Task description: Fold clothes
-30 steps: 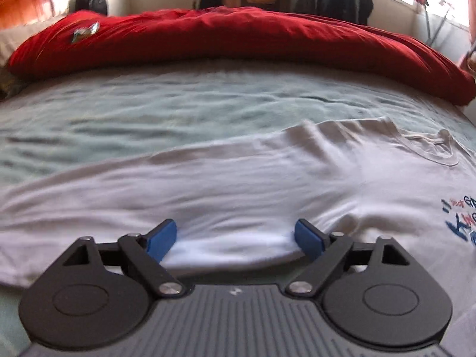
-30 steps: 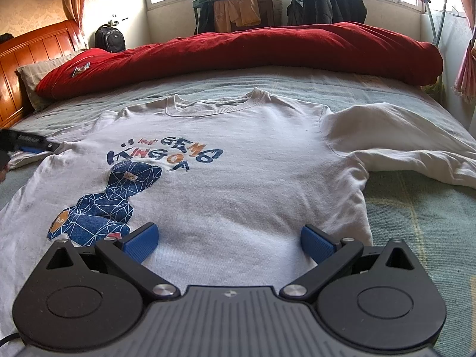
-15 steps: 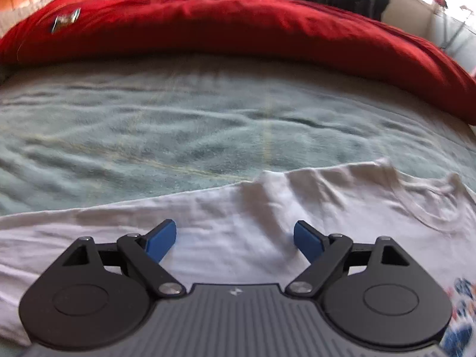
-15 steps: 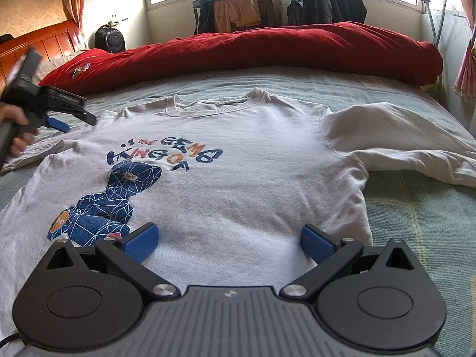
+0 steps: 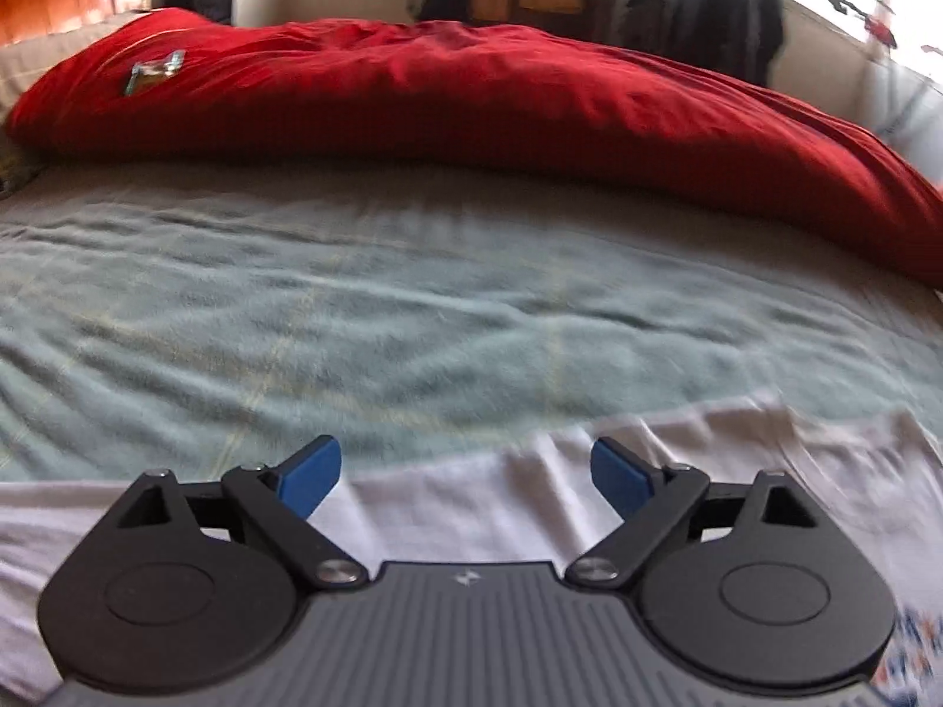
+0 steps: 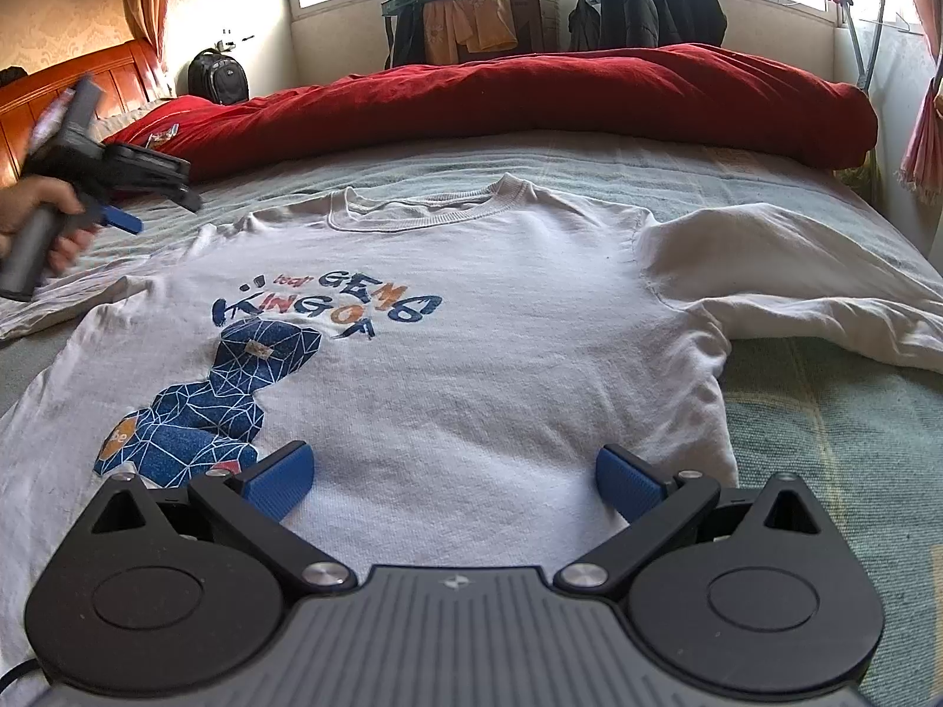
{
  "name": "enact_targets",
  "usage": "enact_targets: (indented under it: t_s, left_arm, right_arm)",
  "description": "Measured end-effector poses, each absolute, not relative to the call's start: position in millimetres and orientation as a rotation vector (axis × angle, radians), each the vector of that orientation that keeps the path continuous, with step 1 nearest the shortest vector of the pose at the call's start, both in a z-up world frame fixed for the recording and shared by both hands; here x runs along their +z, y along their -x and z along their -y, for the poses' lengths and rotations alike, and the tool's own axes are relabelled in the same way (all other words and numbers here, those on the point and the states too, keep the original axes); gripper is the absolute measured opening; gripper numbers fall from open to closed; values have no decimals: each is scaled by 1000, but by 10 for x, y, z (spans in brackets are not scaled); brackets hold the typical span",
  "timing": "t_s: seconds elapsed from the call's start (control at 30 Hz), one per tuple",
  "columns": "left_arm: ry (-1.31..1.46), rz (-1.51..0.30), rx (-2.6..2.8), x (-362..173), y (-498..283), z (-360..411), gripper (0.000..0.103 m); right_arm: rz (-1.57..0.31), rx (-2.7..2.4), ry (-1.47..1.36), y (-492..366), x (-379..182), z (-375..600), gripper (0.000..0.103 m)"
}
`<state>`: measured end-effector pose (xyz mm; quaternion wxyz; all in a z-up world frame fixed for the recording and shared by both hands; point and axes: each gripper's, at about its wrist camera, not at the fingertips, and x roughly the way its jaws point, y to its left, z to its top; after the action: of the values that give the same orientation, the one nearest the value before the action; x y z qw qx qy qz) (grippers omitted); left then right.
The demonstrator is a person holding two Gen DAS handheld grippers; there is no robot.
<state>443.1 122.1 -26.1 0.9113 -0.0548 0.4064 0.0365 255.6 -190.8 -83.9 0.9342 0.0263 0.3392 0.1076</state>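
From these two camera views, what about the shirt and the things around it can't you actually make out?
- White shirt: its bottom hem is hidden behind the right gripper in the right wrist view.
- Its sleeve: the cuff is cut off by that picture's right edge.
- Small shiny item on the red duvet: too small and blurred in both views to identify.
- Shirt's print: smeared at the left wrist view's corner.

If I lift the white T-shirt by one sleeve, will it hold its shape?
Probably not. The T-shirt lies limp and wrinkled on the bed, so it should sag and drape. It looks thin, likely light. The spread sleeve would probably trail behind.
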Motion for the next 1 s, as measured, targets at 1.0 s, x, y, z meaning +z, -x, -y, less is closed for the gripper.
enact_targets:
  t_s: [1.0]
  left_arm:
    - [273,-950,-159,-517,-3250,-692,91]
  right_arm:
    - [-696,226,-63,-2548,-836,1922,103]
